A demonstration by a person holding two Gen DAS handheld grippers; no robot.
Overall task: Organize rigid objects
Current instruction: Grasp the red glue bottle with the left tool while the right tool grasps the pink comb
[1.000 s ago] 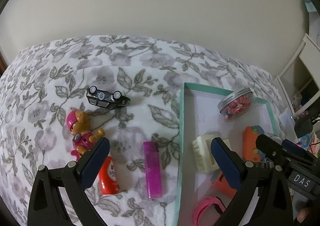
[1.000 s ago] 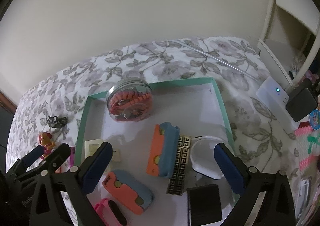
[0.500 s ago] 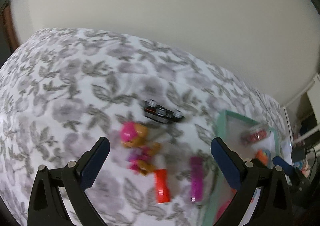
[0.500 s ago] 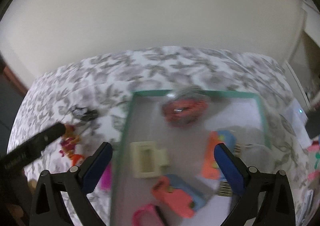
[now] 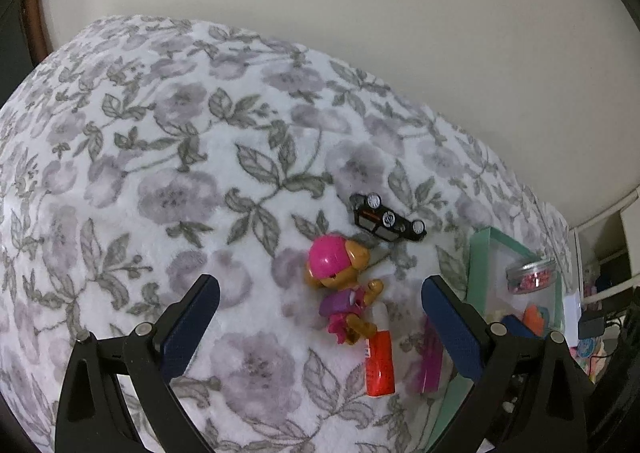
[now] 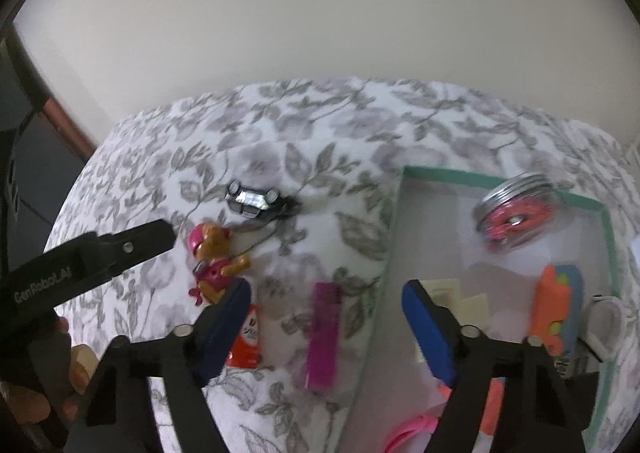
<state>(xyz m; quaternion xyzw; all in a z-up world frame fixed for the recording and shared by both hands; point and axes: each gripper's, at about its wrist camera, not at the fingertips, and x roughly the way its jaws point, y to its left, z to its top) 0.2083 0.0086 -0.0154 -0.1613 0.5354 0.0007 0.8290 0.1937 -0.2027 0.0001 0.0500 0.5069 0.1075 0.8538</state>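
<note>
Right wrist view, purple lighter (image 6: 322, 333) between closing right hand-held gripper (image 6: 326, 333) jaws — untouched

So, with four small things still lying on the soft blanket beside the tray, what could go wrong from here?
1. The right gripper is closing over the purple lighter, which lies close to the teal tray wall; a finger might catch the wall.
2. The left gripper hangs open above the dog figure, which touches the orange tube; grasping one may drag the other.

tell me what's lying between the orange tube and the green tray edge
A purple lighter lies on the floral blanket between the orange tube and the tray; clearest in the right wrist view.
</note>
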